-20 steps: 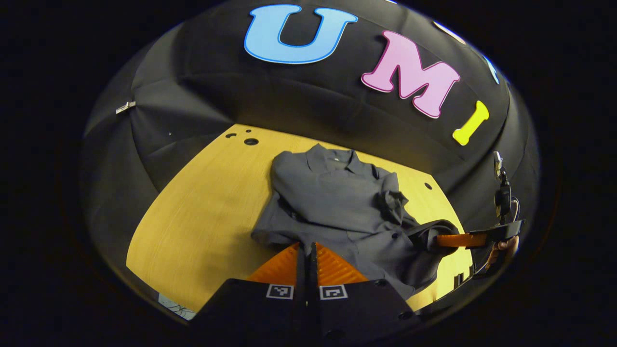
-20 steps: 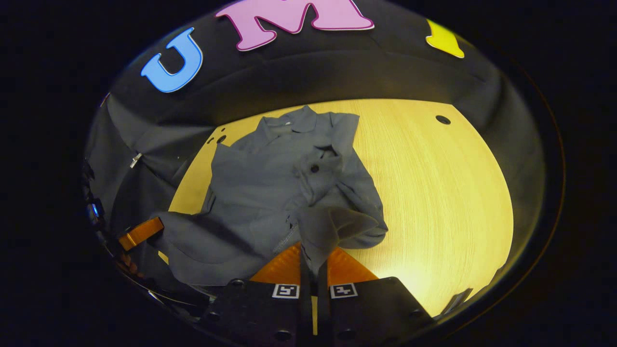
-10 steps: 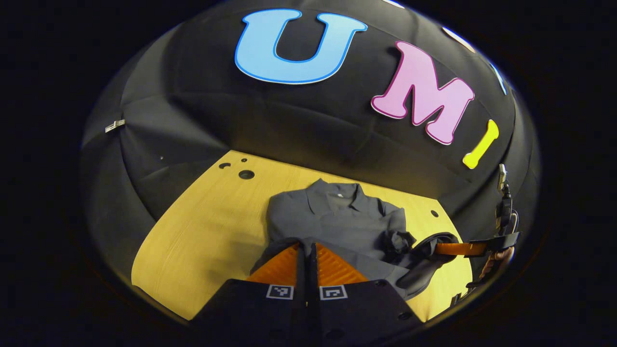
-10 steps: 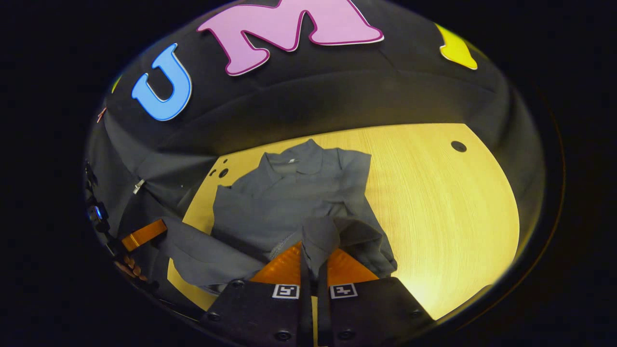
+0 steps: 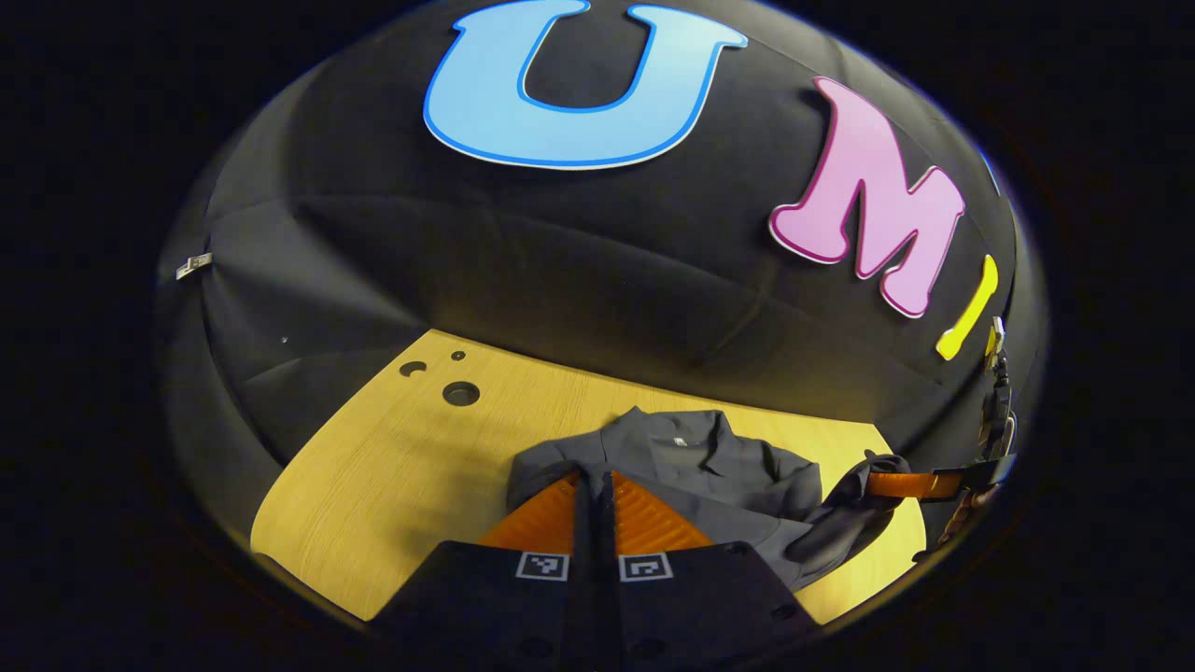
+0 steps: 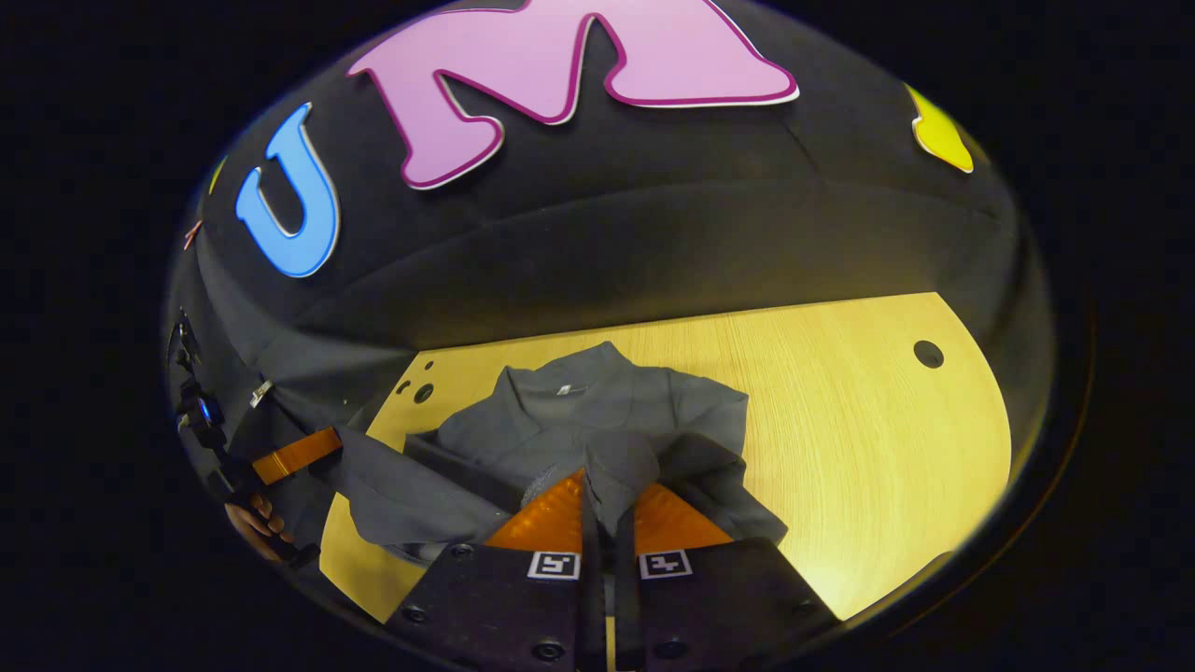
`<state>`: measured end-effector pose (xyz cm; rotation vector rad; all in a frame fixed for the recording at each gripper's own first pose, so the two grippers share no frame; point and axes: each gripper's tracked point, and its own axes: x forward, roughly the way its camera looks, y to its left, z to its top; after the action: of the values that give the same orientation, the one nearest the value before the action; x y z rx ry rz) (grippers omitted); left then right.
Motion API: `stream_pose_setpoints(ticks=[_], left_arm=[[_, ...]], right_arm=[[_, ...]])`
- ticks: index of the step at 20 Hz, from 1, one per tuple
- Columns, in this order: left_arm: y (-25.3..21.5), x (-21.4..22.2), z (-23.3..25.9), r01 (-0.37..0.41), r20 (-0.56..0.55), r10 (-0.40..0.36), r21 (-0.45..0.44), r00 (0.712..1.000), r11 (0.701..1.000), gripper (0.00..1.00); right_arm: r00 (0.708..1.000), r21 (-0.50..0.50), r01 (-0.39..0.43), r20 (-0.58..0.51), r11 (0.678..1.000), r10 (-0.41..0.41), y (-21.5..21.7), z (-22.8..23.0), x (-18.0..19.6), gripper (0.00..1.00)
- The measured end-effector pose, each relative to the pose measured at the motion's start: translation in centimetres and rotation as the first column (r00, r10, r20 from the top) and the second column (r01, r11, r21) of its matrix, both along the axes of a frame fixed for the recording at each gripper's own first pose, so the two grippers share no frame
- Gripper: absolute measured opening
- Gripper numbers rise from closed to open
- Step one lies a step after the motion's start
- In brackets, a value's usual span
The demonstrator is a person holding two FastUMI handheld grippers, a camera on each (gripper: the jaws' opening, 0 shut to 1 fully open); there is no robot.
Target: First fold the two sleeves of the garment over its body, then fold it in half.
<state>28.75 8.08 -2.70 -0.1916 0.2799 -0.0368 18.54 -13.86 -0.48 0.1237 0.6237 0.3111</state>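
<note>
Dark grey collared cloth garment [image 6: 597, 411] lies on the pale yellow wood-grain surface [image 6: 868, 439], collar end toward the black cloth wall, hem end lifted toward the viewer; its long axis runs straight away from both sets of fingers.

Right gripper [image 6: 604, 504]: fingers clamped on a fold of the hem cloth, which bunches up between them. In the left gripper view the same gripper [image 5: 873, 483] shows off to the right with cloth draped from it.

Left gripper [image 5: 593, 499]: fingers drawn together, the garment's near edge right at their tips; the pinch itself is hidden, though in the right gripper view this gripper [image 6: 327, 448] has cloth hanging from its tip, so it likely holds the other hem corner.

Judgement: the half-fold is under way; the collar lies straight ahead, both grippers about equally near.

Round holes [image 5: 460, 393] in the surface sit well left of the garment; nothing stands in the path.
</note>
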Motion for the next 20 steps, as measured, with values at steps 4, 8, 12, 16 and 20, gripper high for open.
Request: stream_pose_setpoints(ticks=[4, 8, 12, 16, 20], left_arm=[[-0.1, 4.0, -1.8, -0.003, -0.009, 0.003, -0.019, 1.0, 1.0, 0.05], [0.6, 6.1, -4.9, -0.048, -0.056, 0.046, -0.032, 0.997, 0.998, 0.07], [2.1, 5.7, -5.0, -0.132, -0.068, 0.131, -0.007, 0.989, 0.991, 0.4], [3.0, 3.5, -2.7, -0.144, -0.032, 0.145, 0.012, 0.989, 0.989, 0.63], [3.4, -0.3, 1.1, -0.154, 0.045, 0.15, 0.101, 0.988, 0.983, 0.94]], right_arm=[[1.0, 0.009, 0.028, 0.002, 1.0, -0.028, -0.4, -1.2, 3.5, 0.08], [0.998, 0.005, 0.061, -0.023, 0.998, -0.061, -0.8, -2.8, 5.9, 0.17], [0.992, 0.03, 0.127, -0.023, 0.991, -0.126, -1.6, -2.7, 7.0, 0.5], [0.99, 0.006, 0.139, 0.018, 0.99, -0.139, -3.0, -0.8, 6.2, 0.91], [0.987, -0.046, 0.135, 0.089, 0.99, -0.131, -3.4, 1.3, 4.3, 0.99]])
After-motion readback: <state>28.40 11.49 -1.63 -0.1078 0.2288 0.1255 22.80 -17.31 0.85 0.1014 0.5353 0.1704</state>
